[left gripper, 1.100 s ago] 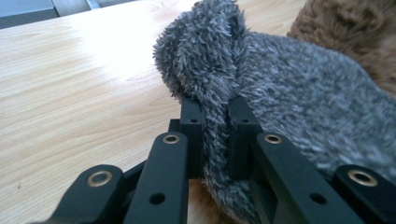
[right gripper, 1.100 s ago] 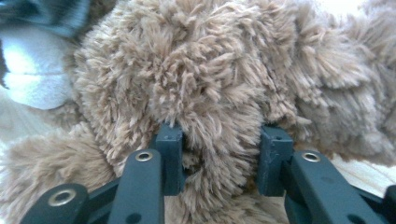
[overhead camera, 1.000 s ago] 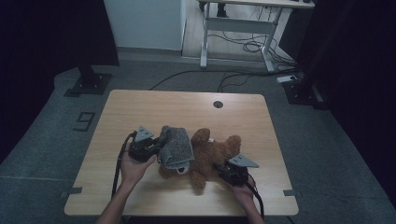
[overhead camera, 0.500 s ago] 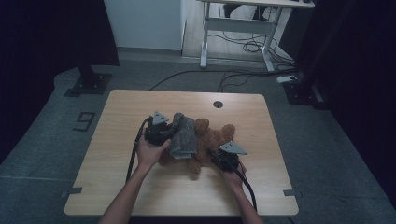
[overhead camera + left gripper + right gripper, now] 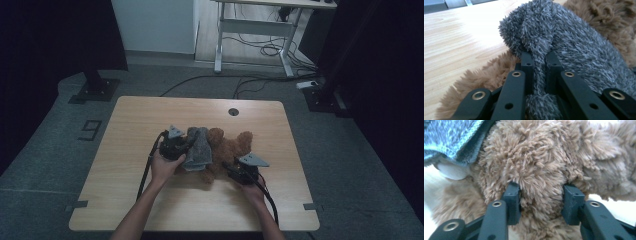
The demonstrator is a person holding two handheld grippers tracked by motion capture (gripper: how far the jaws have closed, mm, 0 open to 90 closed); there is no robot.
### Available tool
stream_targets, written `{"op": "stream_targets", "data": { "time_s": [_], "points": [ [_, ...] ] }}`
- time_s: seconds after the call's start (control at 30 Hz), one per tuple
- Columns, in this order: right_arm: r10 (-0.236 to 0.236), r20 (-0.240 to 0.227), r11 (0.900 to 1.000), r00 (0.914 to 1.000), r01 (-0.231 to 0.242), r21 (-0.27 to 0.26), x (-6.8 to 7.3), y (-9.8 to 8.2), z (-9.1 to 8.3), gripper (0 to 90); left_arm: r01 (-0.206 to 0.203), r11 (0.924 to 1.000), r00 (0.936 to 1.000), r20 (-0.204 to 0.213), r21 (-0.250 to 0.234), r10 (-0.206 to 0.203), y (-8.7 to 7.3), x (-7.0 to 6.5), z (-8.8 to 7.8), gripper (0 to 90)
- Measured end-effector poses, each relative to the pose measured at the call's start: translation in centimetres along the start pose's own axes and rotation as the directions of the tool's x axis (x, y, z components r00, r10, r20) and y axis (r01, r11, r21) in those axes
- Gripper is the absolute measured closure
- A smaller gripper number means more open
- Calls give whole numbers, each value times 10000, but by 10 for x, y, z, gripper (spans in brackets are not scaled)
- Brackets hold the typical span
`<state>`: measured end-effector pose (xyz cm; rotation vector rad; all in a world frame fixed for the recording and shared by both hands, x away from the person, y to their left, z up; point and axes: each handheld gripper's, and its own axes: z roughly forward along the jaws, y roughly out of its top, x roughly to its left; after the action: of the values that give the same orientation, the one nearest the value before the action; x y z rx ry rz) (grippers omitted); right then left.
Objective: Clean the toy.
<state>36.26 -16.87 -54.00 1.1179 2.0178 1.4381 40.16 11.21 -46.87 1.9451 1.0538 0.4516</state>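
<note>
Brown plush bear (image 5: 227, 152) lies mid-counter (image 5: 150, 120), a grey fuzzy cloth (image 5: 198, 150) draped over its left side. Left hand-held gripper (image 5: 186, 148) is pinched tight on a fold of the cloth (image 5: 541, 67), jaws nearly together, bear fur just under them. Right hand-held gripper (image 5: 231, 167) sits at the bear's near side; its jaws have just been opening, and a thick tuft of the bear (image 5: 541, 185) sits between them, pads pressing into fur on both sides.
</note>
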Motion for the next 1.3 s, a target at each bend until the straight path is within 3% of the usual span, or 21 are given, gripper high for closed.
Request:
{"op": "stream_targets", "data": {
  "time_s": [0.2,0.3,0.4,0.57,0.67,0.73,0.8,0.87,1.0,1.3],
  "points": [
    [13,-467,9994,9989,2,336,-1,-3,-12,487,-168,9993,9995,260,-331,177,-17,-8,-13,812],
    [391,-919,9980,9950,-342,540,-8,-5,-21,442,-318,9986,9989,327,-432,332,-24,-12,-19,812],
    [724,-1049,9968,9918,-684,412,-12,-5,-32,366,-372,9977,9985,381,-559,393,-29,-15,-22,812],
    [1269,-632,9917,9899,-1280,-125,-24,9,-52,249,-503,9965,9982,278,-662,522,-35,-20,-26,811],
    [1417,-83,9895,9899,-1419,-285,-34,20,-51,210,-406,9962,9985,343,-770,433,-37,-21,-27,810],
    [1812,58,9829,9834,-1809,-339,-42,27,-46,194,-260,9959,9988,401,-865,295,-40,-21,-28,810],
    [2156,-116,9755,9764,-2159,-434,-48,33,-40,228,-267,9958,9987,418,-873,304,-40,-22,-28,810],
    [2191,-360,9737,9750,-2208,-567,-46,36,-38,327,-236,9959,9987,433,-874,275,-41,-23,-29,810],
    [1562,61,9871,9877,-1558,-358,-30,29,-41,521,-106,9955,9986,513,-947,155,-46,-24,-32,809],
    [1546,-29,9879,9880,-1546,-81,-15,-5,-56,598,-59,9958,9951,982,-914,149,-62,-37,-44,805]
  ]
}}
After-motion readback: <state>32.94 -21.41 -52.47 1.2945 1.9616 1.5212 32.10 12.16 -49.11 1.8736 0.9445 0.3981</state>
